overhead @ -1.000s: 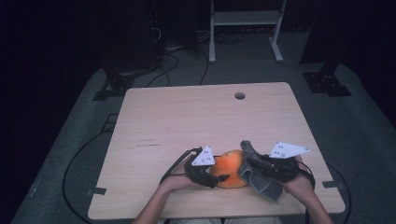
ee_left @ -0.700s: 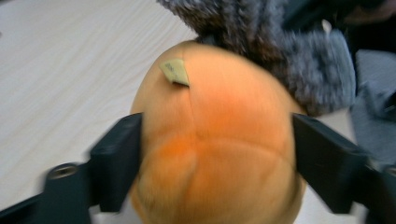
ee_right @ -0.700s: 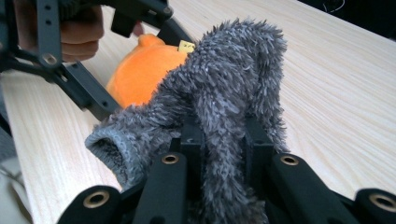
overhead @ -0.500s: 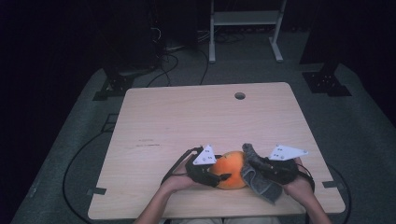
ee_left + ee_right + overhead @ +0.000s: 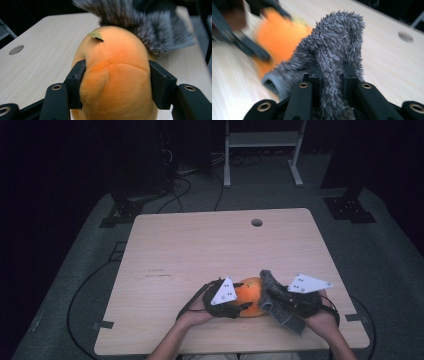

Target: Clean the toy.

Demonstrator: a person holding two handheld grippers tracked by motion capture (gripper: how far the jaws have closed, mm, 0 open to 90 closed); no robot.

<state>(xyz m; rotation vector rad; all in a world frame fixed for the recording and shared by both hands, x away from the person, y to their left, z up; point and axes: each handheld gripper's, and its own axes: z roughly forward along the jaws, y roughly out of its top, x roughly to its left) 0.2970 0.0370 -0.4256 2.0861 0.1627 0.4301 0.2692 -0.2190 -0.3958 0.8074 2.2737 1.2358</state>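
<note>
Dark floor rings the wooden table (image 5: 200, 250). Near its front edge my left gripper (image 5: 116, 82), jaws just closing, squeezes the orange plush (image 5: 117, 75); my right gripper (image 5: 330, 75) pinches the grey fuzzy sock (image 5: 337, 45) — touching the plush, not yet pulled over it.

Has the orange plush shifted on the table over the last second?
No. In the high view the orange plush sits at the same spot relative to the table hole; the left gripper has just been closing on it.
</note>
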